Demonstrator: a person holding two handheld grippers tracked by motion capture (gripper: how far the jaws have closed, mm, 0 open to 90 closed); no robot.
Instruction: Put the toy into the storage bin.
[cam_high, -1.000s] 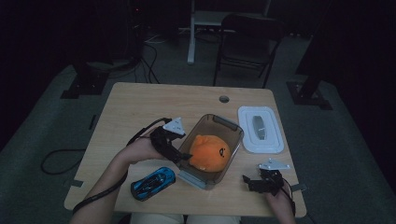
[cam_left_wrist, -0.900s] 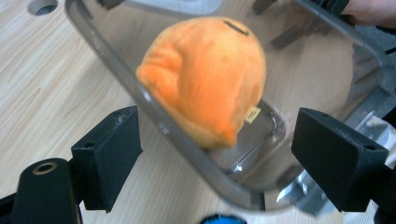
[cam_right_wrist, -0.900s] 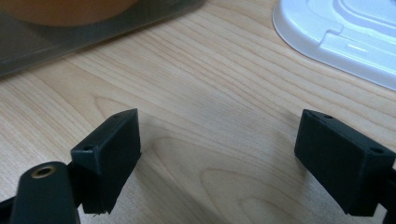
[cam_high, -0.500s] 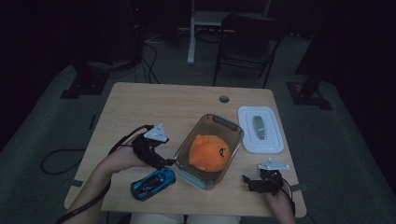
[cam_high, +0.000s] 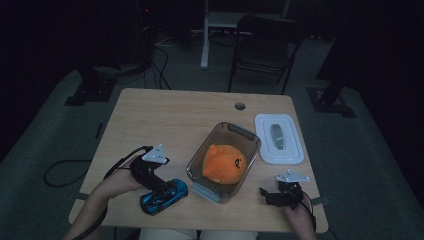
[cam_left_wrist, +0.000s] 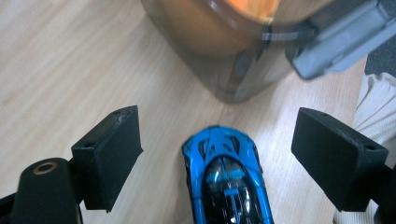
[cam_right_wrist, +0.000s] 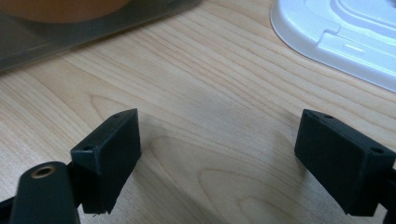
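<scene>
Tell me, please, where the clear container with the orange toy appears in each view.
High view: clear container sits right of table centre, holding the orange toy.
Left gripper view: its corner fills the top, beyond the blue toy car.
Right gripper view: its wall crosses the top left.
Shared landmark: the container's grey latch.

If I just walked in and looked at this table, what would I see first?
Probably the bright orange plush toy lying inside the clear container in the middle of the table. Next, the shiny blue toy car near the front edge, sitting between the open jaws of the left hand-held gripper. A white lid lies flat to the container's right.
</scene>
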